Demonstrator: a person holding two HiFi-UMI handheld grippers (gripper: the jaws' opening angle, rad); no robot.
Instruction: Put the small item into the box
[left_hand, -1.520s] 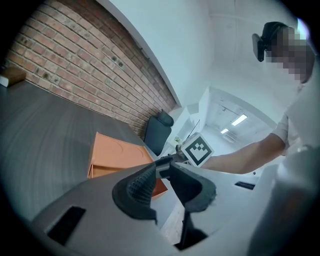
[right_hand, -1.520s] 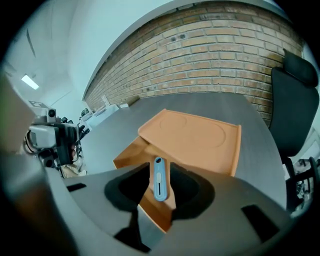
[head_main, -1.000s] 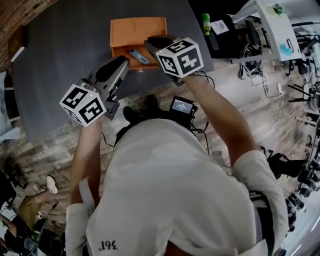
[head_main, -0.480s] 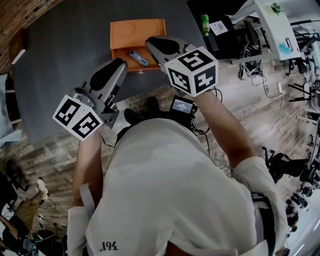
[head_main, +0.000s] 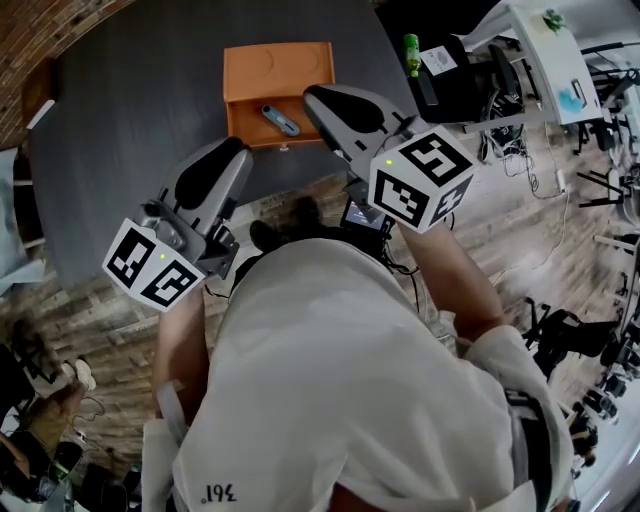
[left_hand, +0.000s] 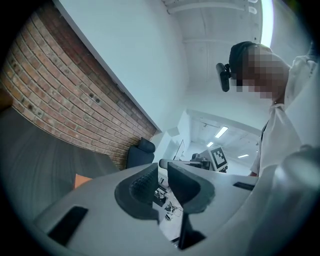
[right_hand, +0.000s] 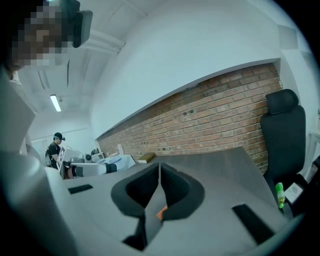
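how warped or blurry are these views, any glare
Head view: fisheye bends the table edge, orange box sharp. Left gripper view: dark rounded corners, ceiling lights bright. Right gripper view: brick wall bows into a curve.

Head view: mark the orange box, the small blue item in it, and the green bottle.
orange box (head_main: 280, 68), head view, bare upper panel.
small blue item (head_main: 279, 120), head view, middle of its body.
green bottle (head_main: 411, 50), head view, middle of the bottle.

Only one print can be read, on the white shirt (head_main: 330, 380) near its hem: dark digits, seemingly 361 upside down.
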